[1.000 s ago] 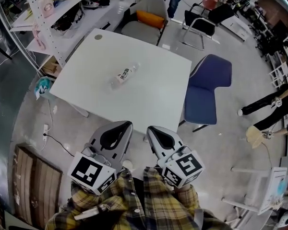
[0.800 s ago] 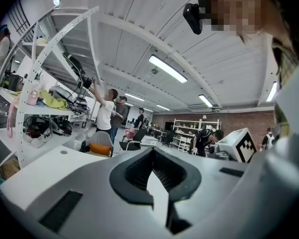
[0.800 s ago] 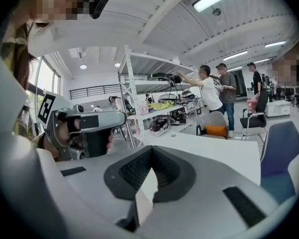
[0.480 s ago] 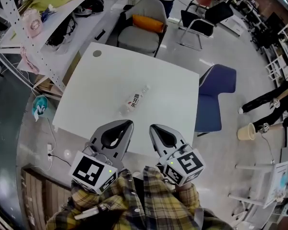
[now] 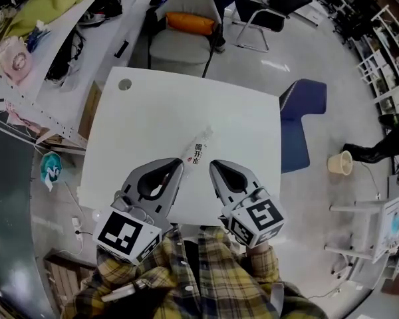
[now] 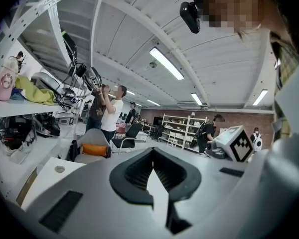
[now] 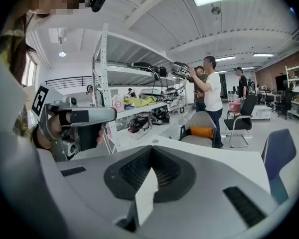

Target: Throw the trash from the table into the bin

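A clear plastic bottle [image 5: 198,148] with a white label lies on its side on the white table [image 5: 153,115], near the front middle. In the head view my left gripper [image 5: 177,163] and right gripper [image 5: 213,165] hover side by side over the table's near edge, their tips just short of the bottle, one on each side of its near end. Both are shut with nothing between the jaws. A beige bin [image 5: 340,162] stands on the floor to the right. The left gripper [image 6: 153,150] and right gripper [image 7: 150,149] hide the bottle in their own views.
A blue chair [image 5: 304,108] stands at the table's right side and a grey chair with an orange cushion [image 5: 189,22] at its far side. A small grey disc [image 5: 124,84] sits on the table's far left corner. Cluttered shelving [image 5: 33,52] runs along the left. People stand beyond.
The table has come nearer in the head view. Both grippers have moved forward from above the floor to over the table's near edge, close to the bottle. Their jaws stayed shut.
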